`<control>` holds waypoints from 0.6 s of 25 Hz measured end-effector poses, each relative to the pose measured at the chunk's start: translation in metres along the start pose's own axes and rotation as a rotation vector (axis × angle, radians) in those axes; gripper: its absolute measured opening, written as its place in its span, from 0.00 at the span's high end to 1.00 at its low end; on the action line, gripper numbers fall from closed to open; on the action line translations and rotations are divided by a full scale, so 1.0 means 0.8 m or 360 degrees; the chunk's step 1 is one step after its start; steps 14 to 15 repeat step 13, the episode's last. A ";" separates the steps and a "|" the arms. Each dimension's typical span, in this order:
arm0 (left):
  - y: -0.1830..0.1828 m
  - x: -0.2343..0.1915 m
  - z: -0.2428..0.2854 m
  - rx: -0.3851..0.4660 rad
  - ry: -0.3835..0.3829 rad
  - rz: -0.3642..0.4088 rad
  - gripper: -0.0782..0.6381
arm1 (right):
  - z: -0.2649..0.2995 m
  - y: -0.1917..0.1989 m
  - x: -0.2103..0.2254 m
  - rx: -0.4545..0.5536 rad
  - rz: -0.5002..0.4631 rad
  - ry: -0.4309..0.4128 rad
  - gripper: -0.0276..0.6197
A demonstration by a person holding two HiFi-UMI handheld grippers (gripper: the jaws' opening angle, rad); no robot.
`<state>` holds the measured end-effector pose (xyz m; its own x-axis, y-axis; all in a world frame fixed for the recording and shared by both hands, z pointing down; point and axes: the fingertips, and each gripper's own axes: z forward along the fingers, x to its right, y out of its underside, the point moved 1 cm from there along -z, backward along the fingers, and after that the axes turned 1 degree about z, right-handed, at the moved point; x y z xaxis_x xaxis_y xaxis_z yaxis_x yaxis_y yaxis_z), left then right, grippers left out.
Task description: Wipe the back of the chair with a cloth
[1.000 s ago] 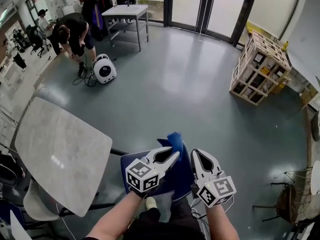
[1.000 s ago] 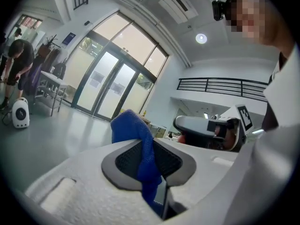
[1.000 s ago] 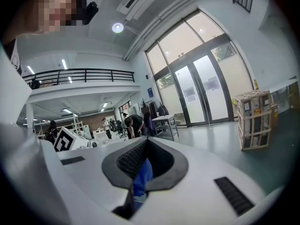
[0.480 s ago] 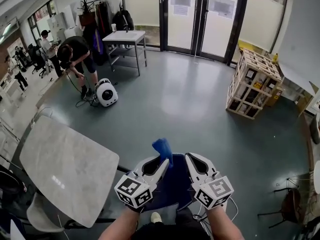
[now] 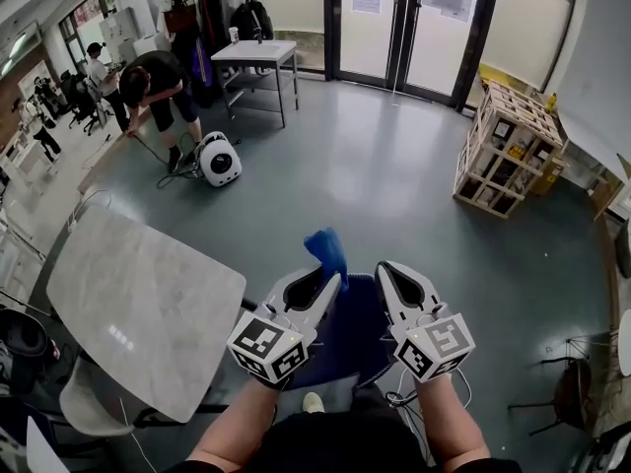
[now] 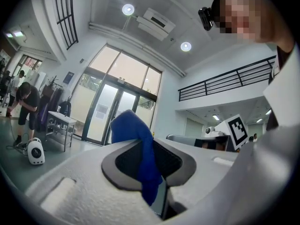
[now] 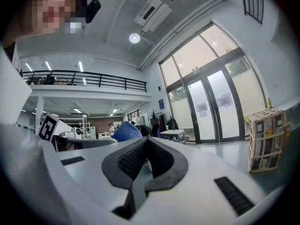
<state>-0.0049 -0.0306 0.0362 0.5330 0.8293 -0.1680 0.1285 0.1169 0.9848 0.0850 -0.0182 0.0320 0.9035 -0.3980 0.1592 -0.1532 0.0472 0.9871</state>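
Two grippers side by side in the head view, both low in the frame and pointing away from the person. The left gripper (image 5: 332,282) has a blue cloth (image 5: 325,246) sticking up out of its tips. The right gripper (image 5: 384,270) sits just beside it with nothing in it. Right under both is the blue chair (image 5: 347,355). From this steep angle I honestly can't tell if that blue panel is the back or the seat, or whether the cloth touches it. A marble-look table (image 5: 148,308) is just off to the left, and a wooden crate (image 5: 508,141) stands well apart at the far right, near the glass doors (image 5: 409,18). Another person (image 5: 153,77) is bent over in the far left corner.

Left gripper view: the left gripper (image 6: 152,149) has its jaws clamped on the cloth (image 6: 133,130), which bunches above the pads and hangs down between them. The right gripper's marker cube (image 6: 236,130) shows off to the side.

Right gripper view: the right gripper (image 7: 146,146) has its jaws closed together, with nothing between the pads. The cloth (image 7: 126,131) peeks up just beyond them and the crate (image 7: 265,137) is at the right.
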 end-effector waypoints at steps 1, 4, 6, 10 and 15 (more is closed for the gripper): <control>-0.003 -0.002 0.001 0.0002 -0.0005 0.0003 0.79 | 0.003 -0.002 0.000 -0.0002 -0.0002 0.0000 0.94; -0.001 -0.007 0.002 -0.0001 -0.0028 -0.0002 0.79 | 0.008 0.002 0.000 -0.0027 0.0000 0.0000 0.94; 0.000 -0.009 0.001 -0.0004 -0.0040 0.0002 0.79 | 0.010 0.004 -0.002 -0.0032 -0.0005 -0.0007 0.94; -0.001 -0.010 -0.001 0.0004 -0.0053 -0.0010 0.79 | 0.009 0.003 -0.003 -0.0039 0.0000 -0.0008 0.94; 0.004 -0.007 -0.003 0.0002 -0.0058 -0.0024 0.79 | 0.005 0.007 -0.003 -0.0044 0.0008 -0.0013 0.94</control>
